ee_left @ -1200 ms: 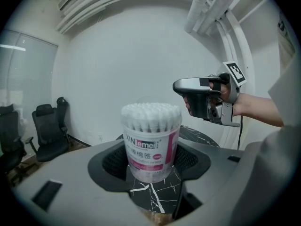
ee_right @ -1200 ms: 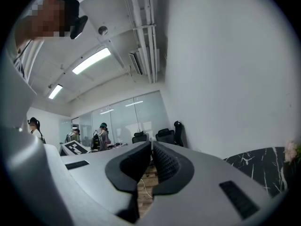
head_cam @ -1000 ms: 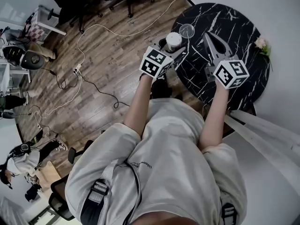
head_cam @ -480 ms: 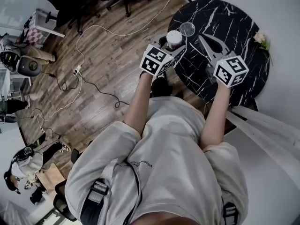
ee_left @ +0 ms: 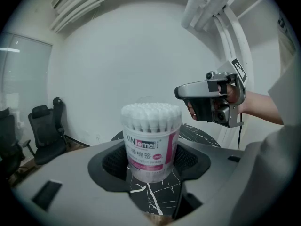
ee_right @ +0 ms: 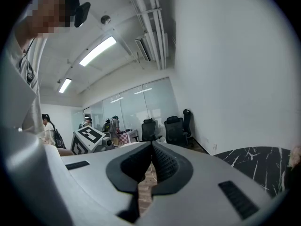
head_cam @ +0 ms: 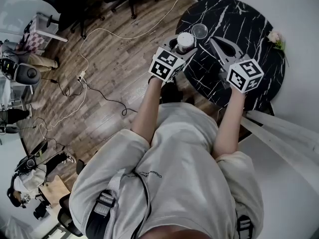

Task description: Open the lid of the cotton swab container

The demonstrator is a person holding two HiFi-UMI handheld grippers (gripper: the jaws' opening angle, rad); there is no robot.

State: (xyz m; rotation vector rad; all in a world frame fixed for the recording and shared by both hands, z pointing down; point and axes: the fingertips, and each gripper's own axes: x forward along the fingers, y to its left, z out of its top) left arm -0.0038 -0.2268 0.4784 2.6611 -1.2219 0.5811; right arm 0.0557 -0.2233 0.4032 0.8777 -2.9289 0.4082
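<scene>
2 grippers are over the round black marble table [head_cam: 249, 19], 1 in each of the person's hands. The left gripper [ee_left: 150, 161] has its dark ribbed pads [ee_left: 115, 161] pressed on either side of the cotton swab container [ee_left: 150, 126], which sits upright between them. It is a clear tub packed with white swab tips. Its pink-and-white label reads "XINlemei", with a row of Chinese characters beneath; the finer print is too small to read. From the head view the container sits over the table's near left edge, and I cannot tell whether its base touches the marble. A clear round piece [head_cam: 199, 31] lies on the table just beyond it; whether that is the lid I cannot tell.

Over to the right gripper [ee_right: 151, 161]: its jaws are pressed together with nothing between them, and it is held apart from the container, to its right. Black-and-white square markers show on the left marker cube [head_cam: 166, 65] and the right marker cube [head_cam: 244, 74]. A small flower [head_cam: 275, 36] rests at the table's far right rim.
</scene>
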